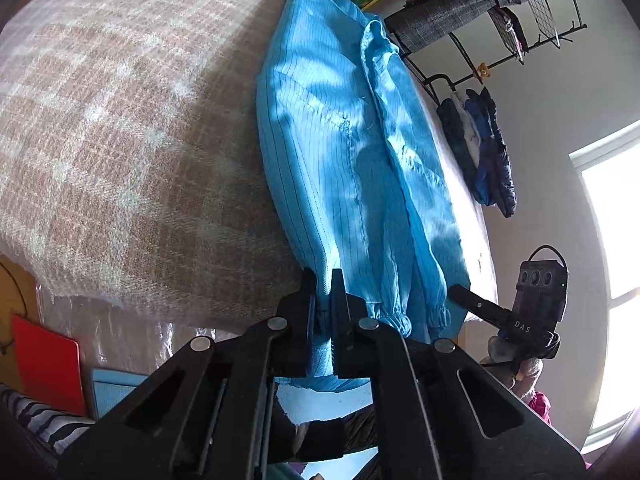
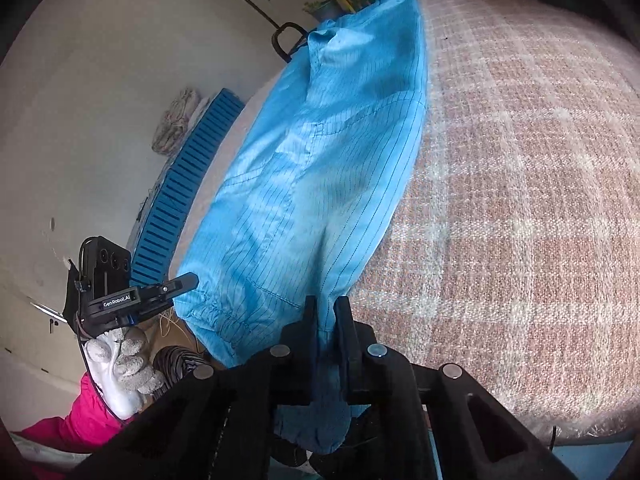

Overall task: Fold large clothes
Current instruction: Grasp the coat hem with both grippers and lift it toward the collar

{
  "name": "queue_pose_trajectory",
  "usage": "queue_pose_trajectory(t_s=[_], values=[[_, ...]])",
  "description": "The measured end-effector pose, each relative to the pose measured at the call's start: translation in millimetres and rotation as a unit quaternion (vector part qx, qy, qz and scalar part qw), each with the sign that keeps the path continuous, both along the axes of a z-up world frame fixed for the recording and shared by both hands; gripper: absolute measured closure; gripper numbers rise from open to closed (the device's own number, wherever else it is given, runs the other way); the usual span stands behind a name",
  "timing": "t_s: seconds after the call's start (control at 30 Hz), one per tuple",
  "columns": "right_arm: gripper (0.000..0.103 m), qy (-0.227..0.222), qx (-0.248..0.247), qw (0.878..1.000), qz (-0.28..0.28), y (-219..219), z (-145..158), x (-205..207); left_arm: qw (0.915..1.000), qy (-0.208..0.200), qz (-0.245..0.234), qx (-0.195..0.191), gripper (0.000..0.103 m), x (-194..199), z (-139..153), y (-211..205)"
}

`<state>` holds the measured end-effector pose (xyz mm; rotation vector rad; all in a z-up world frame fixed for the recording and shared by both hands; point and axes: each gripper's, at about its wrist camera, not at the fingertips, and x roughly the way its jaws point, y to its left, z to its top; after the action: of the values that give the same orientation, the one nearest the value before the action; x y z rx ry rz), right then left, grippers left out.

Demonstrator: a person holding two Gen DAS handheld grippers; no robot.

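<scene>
A light blue pinstriped garment point(image 1: 344, 152) lies lengthwise on a bed with a pink-and-white checked blanket point(image 1: 120, 140). It is folded into a long narrow strip with elastic cuffs at the near end. My left gripper point(image 1: 324, 280) is shut on the garment's near left corner. My right gripper point(image 2: 327, 304) is shut on the near right corner of the garment point(image 2: 320, 168). In the left wrist view the right gripper point(image 1: 460, 292) shows at the cuff end. In the right wrist view the left gripper point(image 2: 188, 280) shows beside the cuffs, held by a gloved hand point(image 2: 124, 360).
The checked blanket point(image 2: 520, 200) covers the bed. A metal rack point(image 1: 500, 20) with hanging dark clothes point(image 1: 480, 148) stands by the wall. A bright window point(image 1: 616, 240) is on the right. A blue slatted crate point(image 2: 188, 184) leans by the wall. A red board point(image 1: 48, 364) is beside the bed.
</scene>
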<state>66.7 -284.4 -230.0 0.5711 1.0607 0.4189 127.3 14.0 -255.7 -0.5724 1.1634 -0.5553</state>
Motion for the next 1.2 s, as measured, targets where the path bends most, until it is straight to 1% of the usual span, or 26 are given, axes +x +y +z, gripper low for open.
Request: queue_pose_trajectory(t_s=[0.2, 0.4, 0.53, 0.57, 0.73, 1.0, 1.1, 1.2], values=[[0.1, -0.023, 0.045, 0.999, -0.017, -8.5, 20.8, 3.4, 0.999, -0.023, 0.0, -0.039, 0.101, 10.1, 30.7, -3.6], [0.101, -0.049, 0.083, 0.995, -0.031, -14.5, 42.9, 19.2, 0.9971, -0.051, 0.004, -0.056, 0.101, 29.1, 54.7, -11.1], [0.101, -0.064, 0.086, 0.994, -0.037, -19.2, 57.0, 33.1, 0.9961, -0.063, 0.007, -0.061, 0.101, 45.9, 64.2, -13.7], [0.101, -0.066, 0.084, 0.994, -0.038, -19.7, 60.5, 42.2, 0.9959, -0.066, 0.007, -0.061, 0.101, 49.4, 65.4, -14.3], [0.101, -0.059, 0.079, 0.994, -0.041, -20.8, 66.9, 55.4, 0.9956, -0.067, 0.007, -0.065, 0.101, 59.7, 66.0, -9.5], [0.101, -0.044, 0.054, 0.997, -0.023, -18.2, 68.4, 47.9, 0.9959, -0.061, -0.003, -0.066, 0.101, 53.3, 57.6, 0.0], [0.101, -0.039, 0.055, 0.998, -0.017, -19.0, 65.2, 47.1, 0.996, -0.06, -0.005, -0.066, 0.101, 53.6, 55.3, 3.4], [0.101, -0.035, 0.061, 0.997, -0.015, -20.1, 60.9, 50.7, 0.9957, -0.054, -0.001, -0.075, 0.101, 58.3, 52.4, 6.0]])
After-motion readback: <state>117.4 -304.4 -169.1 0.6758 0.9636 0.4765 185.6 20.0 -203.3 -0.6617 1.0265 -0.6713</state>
